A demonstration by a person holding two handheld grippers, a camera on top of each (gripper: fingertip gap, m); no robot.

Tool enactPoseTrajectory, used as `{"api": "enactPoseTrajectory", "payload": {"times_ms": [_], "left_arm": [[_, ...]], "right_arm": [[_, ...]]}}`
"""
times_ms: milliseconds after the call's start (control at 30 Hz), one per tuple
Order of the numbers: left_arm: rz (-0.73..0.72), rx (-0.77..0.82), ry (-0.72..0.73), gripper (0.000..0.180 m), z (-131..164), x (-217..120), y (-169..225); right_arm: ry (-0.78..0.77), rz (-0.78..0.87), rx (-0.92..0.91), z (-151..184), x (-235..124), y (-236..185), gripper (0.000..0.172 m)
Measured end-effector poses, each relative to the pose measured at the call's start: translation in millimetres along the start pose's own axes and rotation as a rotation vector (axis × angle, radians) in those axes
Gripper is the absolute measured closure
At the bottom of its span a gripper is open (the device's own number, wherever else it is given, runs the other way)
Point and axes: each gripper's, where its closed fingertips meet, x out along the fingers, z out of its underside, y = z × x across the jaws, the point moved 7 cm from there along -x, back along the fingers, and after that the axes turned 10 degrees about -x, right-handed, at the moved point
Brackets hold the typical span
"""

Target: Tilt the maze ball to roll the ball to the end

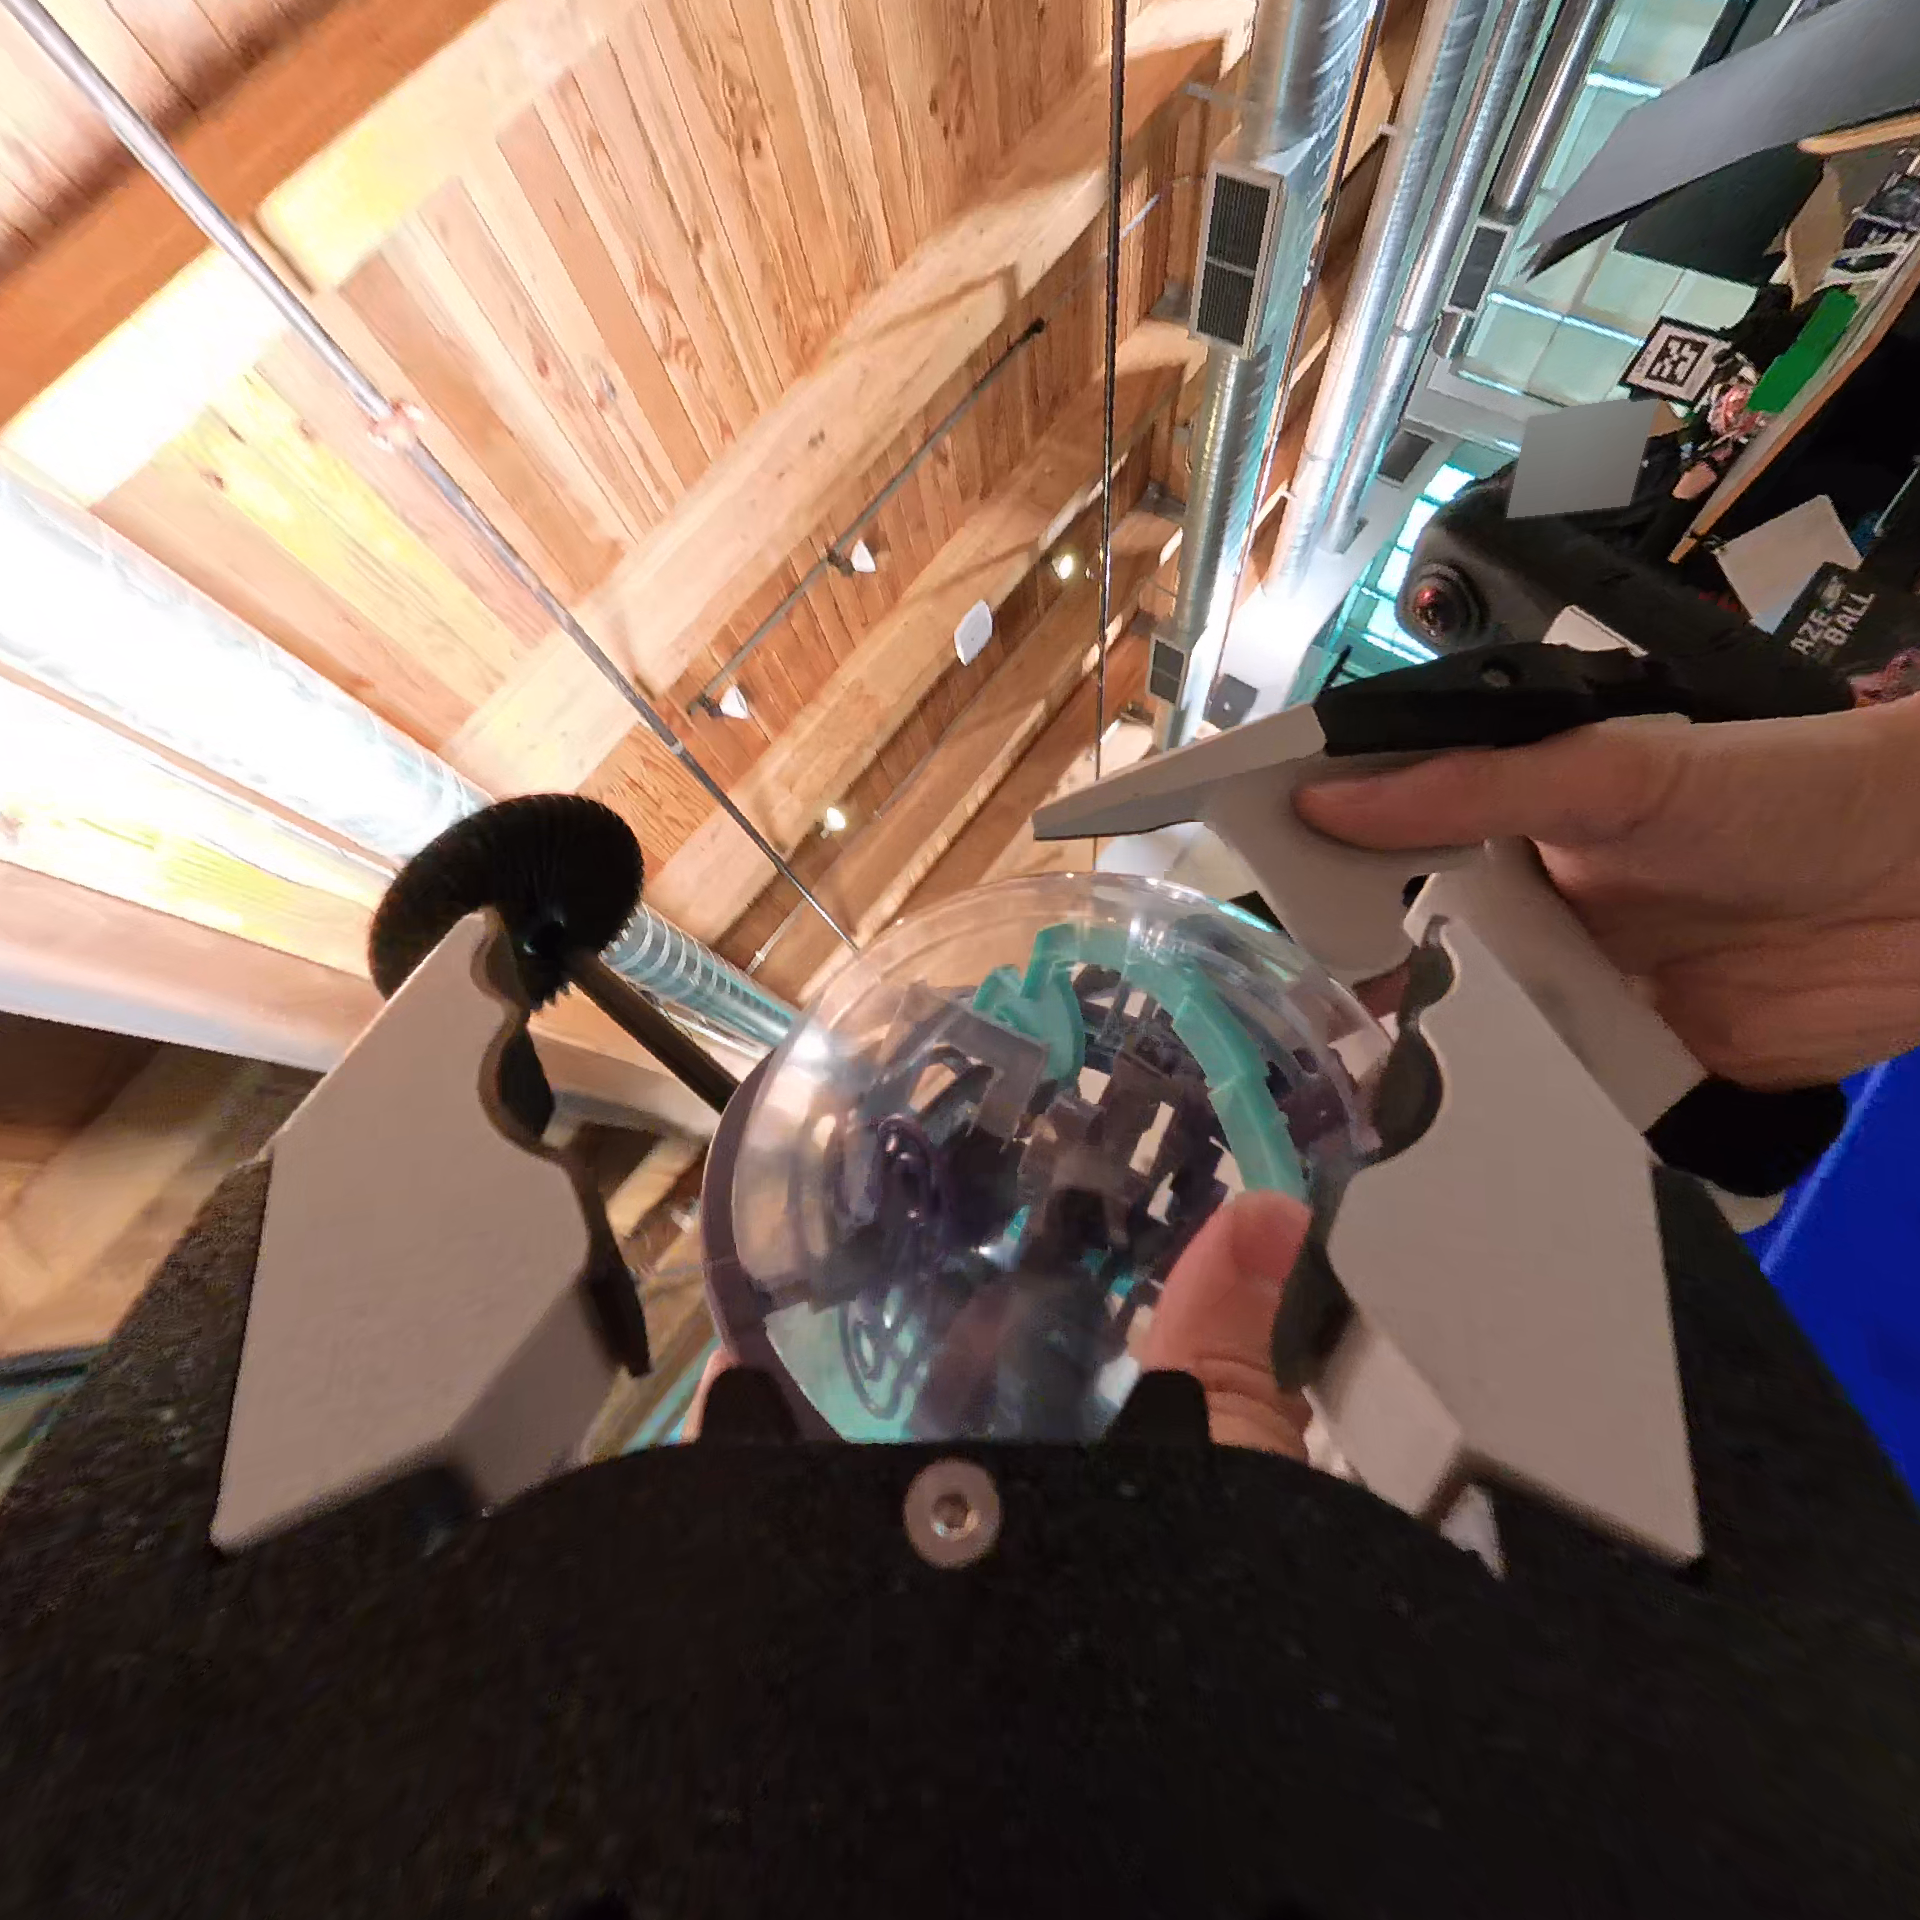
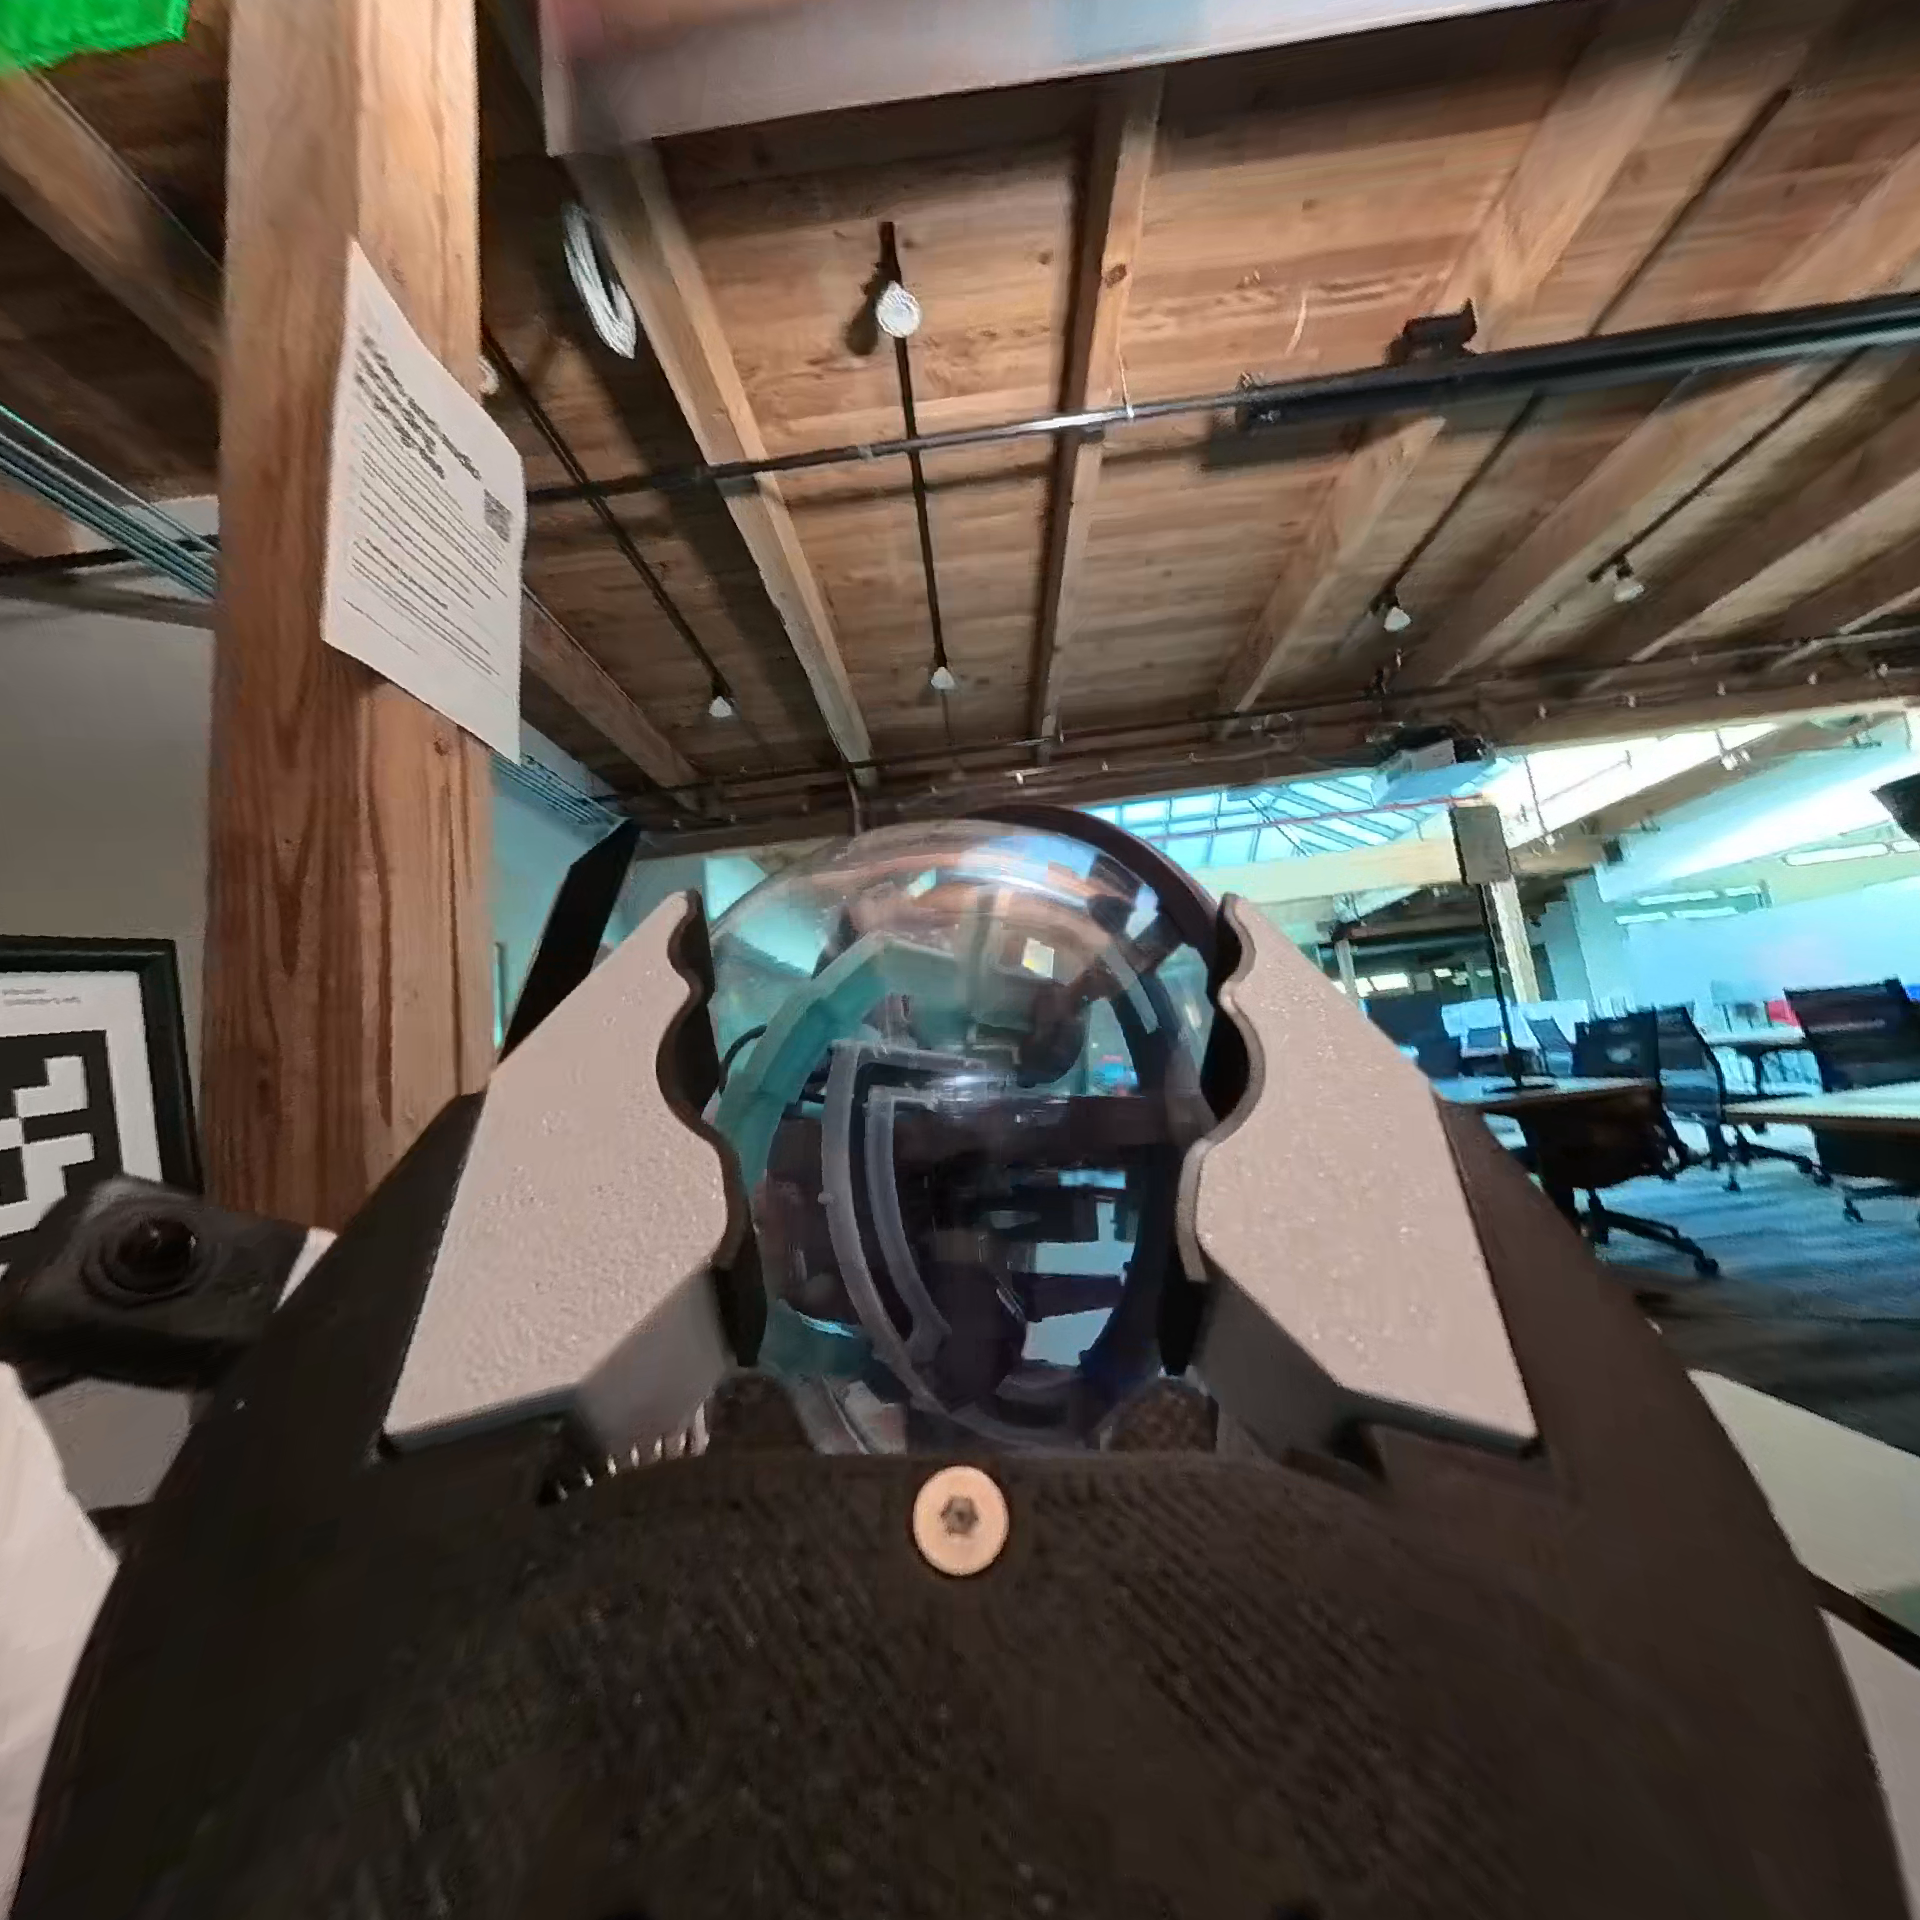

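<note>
Mid-tilt: the right claw (image 2: 961, 1101) pinches the maze ball (image 2: 966, 1039), the left claw (image 1: 935, 1039) spread wide around it; next, a slow, careful roll.

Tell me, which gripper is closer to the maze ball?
Right. The right gripper has a finger against each side of the maze ball. The left gripper is spread wide around it, with a clear gap at one finger.

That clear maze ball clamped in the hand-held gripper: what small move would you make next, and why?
Probably a slow, slight tilt by the right hand-held gripper, whose fingers press both sides of the maze ball. The left hand-held gripper stands wide open beside it. I can't spot the small ball inside, so gently.
</note>
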Motion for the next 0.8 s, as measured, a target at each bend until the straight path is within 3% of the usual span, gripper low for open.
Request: {"api": "enactPoseTrajectory", "payload": {"times_ms": [333,800], "left_arm": [[-0.029,-0.42,-0.207,0.024,39,0,-20],[0.057,-0.638,-0.464,0.024,71,-1,-15]], "right_arm": [[-0.264,0.058,-0.099,23,5,2,0.085],[-0.482,0.108,-0.007,47,5,7,0.077]]}}
